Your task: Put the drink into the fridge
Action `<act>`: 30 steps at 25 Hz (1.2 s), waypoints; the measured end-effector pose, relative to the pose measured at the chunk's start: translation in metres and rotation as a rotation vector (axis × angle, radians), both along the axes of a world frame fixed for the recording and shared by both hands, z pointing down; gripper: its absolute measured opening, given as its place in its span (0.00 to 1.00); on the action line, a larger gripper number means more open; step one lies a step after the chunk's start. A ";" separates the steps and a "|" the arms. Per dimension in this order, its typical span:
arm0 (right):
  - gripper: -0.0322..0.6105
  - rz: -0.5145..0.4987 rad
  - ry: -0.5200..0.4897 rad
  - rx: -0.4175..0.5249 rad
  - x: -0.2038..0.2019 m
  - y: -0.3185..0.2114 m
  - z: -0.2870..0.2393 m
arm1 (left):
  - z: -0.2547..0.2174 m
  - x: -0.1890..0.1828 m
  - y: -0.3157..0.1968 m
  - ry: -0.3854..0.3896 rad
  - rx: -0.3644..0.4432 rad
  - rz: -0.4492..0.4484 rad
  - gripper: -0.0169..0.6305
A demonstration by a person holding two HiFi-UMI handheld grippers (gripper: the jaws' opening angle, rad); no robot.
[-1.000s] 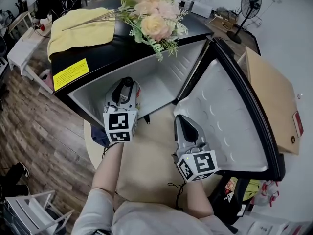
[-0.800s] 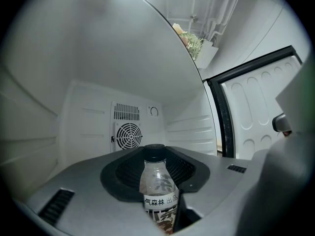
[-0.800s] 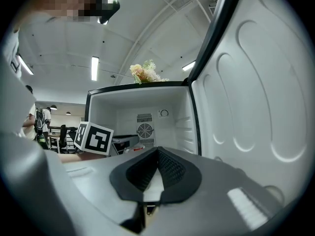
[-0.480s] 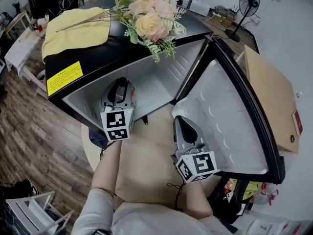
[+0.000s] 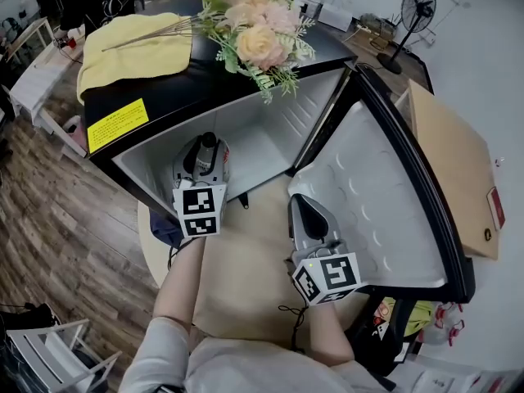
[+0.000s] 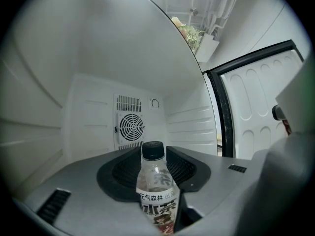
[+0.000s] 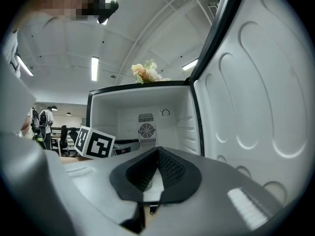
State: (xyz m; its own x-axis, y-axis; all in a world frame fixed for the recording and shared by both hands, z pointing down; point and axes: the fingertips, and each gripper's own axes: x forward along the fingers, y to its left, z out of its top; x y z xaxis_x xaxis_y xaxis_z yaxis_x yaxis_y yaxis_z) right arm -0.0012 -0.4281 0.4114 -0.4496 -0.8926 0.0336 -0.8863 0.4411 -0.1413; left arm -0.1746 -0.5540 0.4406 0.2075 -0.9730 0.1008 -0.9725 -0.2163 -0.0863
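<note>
The left gripper (image 5: 203, 155) has just been opening its jaws, now loose around the bottle (image 6: 156, 181) standing inside the open fridge (image 5: 270, 142); the right gripper (image 5: 300, 205) is clenched, empty

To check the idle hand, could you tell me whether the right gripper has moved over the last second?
No; the right gripper keeps its place beside the open door.

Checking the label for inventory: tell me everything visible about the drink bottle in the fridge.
The drink bottle is clear plastic with a black cap and a white-and-red printed label. It stands upright inside the fridge, between the jaws of the left gripper, which have just been opening; a gap shows on its right side.
</note>
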 end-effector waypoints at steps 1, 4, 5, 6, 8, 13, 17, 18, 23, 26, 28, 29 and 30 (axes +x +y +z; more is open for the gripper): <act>0.07 -0.002 0.000 0.002 -0.001 0.001 -0.001 | 0.000 0.000 0.002 0.004 -0.002 0.000 0.26; 0.07 -0.007 -0.001 0.007 -0.004 0.005 -0.004 | -0.003 -0.002 0.013 0.016 0.009 -0.013 0.26; 0.06 -0.008 -0.001 0.010 -0.005 0.006 -0.006 | -0.006 -0.003 0.016 0.020 0.015 -0.019 0.26; 0.06 -0.009 -0.002 0.014 -0.005 0.007 -0.008 | -0.008 -0.003 0.020 0.022 0.020 -0.024 0.26; 0.07 -0.011 -0.003 0.020 -0.007 0.010 -0.011 | -0.013 -0.004 0.028 0.026 0.028 -0.031 0.17; 0.06 -0.020 -0.007 0.028 -0.014 0.019 -0.016 | -0.021 -0.001 0.051 0.037 0.029 -0.013 0.04; 0.06 -0.034 -0.003 0.033 -0.021 0.026 -0.020 | -0.030 0.005 0.074 0.038 0.039 0.020 0.04; 0.06 -0.037 -0.002 0.035 -0.022 0.028 -0.021 | -0.033 0.006 0.080 0.035 0.043 0.027 0.04; 0.06 -0.048 0.003 0.048 -0.030 0.039 -0.026 | -0.048 0.003 0.110 0.041 0.061 0.046 0.04; 0.07 -0.053 0.006 0.054 -0.033 0.046 -0.030 | -0.057 0.000 0.129 0.032 0.075 0.051 0.04; 0.06 -0.057 0.008 0.059 -0.035 0.051 -0.033 | -0.063 -0.003 0.142 0.030 0.083 0.049 0.04; 0.06 -0.058 0.009 0.063 -0.036 0.054 -0.034 | -0.066 -0.006 0.148 0.030 0.085 0.047 0.04; 0.06 -0.060 0.009 0.067 -0.037 0.056 -0.036 | -0.068 -0.009 0.154 0.031 0.086 0.043 0.04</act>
State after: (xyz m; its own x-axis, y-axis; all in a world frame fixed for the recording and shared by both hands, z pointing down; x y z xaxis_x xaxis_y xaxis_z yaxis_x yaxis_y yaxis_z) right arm -0.0386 -0.3717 0.3753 -0.5023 -0.8644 -0.0211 -0.8591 0.5017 -0.1014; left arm -0.1838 -0.4000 0.3721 0.2510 -0.9679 0.0100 -0.9650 -0.2511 -0.0759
